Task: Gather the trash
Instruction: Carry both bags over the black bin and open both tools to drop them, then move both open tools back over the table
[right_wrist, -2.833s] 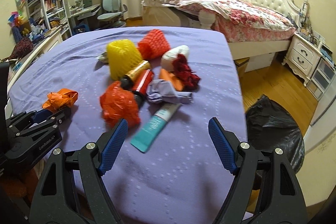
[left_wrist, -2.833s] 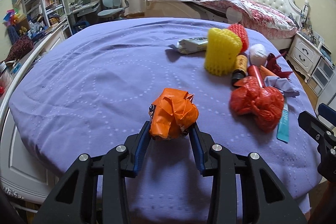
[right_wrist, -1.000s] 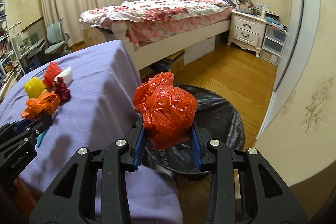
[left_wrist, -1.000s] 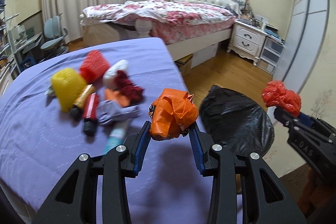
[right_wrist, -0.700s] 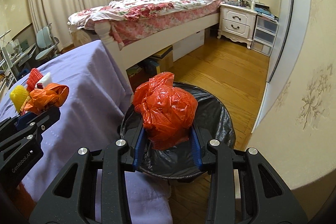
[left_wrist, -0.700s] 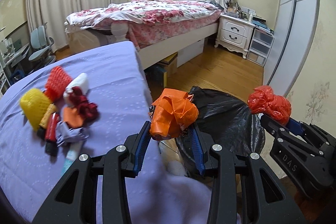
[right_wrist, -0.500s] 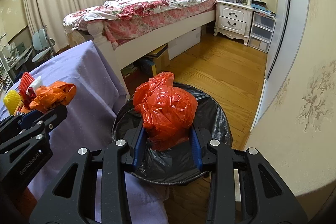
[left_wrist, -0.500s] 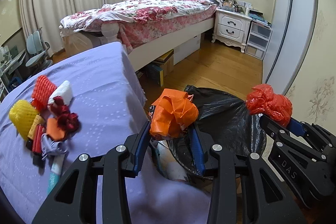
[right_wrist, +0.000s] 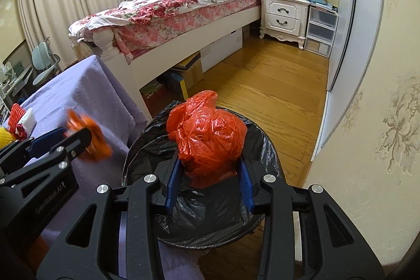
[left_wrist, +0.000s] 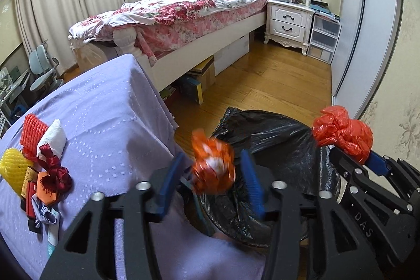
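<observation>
My left gripper (left_wrist: 212, 155) hangs past the purple table's corner, over the rim of the black-lined trash bin (left_wrist: 275, 138). Its jaws are opening. The crumpled orange wrapper (left_wrist: 212, 167) sits blurred between the pads, with a gap on each side. In the right wrist view the same orange wrapper (right_wrist: 89, 133) blurs at the left gripper's (right_wrist: 68, 138) tips. My right gripper (right_wrist: 210, 161) is shut on a crumpled red plastic bag (right_wrist: 210, 133), directly above the bin's (right_wrist: 262, 146) open mouth.
On the purple tablecloth (left_wrist: 105, 109) lie a yellow foam net (left_wrist: 13, 167), a red foam net (left_wrist: 31, 130), a white tissue (left_wrist: 52, 139), a dark red ribbon (left_wrist: 55, 172) and several more scraps. Beyond are a bed (left_wrist: 189, 6), nightstand (left_wrist: 288, 25) and wood floor (left_wrist: 275, 85).
The left jaws have spread and the orange wrapper, held firmly before, now blurs loose between them. Both grippers have shifted further over the bin; the red bag stays clamped.
</observation>
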{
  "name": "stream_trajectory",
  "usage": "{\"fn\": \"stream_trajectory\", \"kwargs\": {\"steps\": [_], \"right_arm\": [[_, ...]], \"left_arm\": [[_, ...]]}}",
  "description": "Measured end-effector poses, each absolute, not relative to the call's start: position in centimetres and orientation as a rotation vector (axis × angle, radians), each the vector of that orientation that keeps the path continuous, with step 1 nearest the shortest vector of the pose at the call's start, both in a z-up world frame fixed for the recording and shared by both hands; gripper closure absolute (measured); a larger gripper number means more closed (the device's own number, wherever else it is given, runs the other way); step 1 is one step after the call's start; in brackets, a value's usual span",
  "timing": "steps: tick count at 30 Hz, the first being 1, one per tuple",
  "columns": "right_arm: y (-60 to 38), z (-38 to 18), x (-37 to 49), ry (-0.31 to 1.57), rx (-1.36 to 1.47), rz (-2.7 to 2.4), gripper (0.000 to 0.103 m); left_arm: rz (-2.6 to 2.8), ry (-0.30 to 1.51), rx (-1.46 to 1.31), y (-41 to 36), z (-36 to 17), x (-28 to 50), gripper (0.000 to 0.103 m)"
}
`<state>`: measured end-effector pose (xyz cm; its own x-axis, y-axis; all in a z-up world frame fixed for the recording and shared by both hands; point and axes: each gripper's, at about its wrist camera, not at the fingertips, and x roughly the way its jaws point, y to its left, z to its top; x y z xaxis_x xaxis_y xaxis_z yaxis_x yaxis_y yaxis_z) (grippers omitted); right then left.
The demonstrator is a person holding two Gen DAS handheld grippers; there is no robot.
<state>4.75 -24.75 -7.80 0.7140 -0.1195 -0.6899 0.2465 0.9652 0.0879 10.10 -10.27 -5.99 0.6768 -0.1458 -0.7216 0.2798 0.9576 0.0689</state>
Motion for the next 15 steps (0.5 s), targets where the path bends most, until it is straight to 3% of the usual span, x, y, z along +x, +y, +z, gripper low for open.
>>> {"fn": "stream_trajectory", "kwargs": {"steps": [4,15], "right_arm": [[-25.2,-8.0,4.9,0.754,0.189,-0.217,0.051],[-25.4,-6.9,4.0,0.738,0.191,-0.241,0.043]], "left_arm": [[-0.232,0.776,0.182,-10.1,-5.8,9.7,0.028],[-0.218,0.760,0.168,-9.3,-4.8,9.3,0.024]]}}
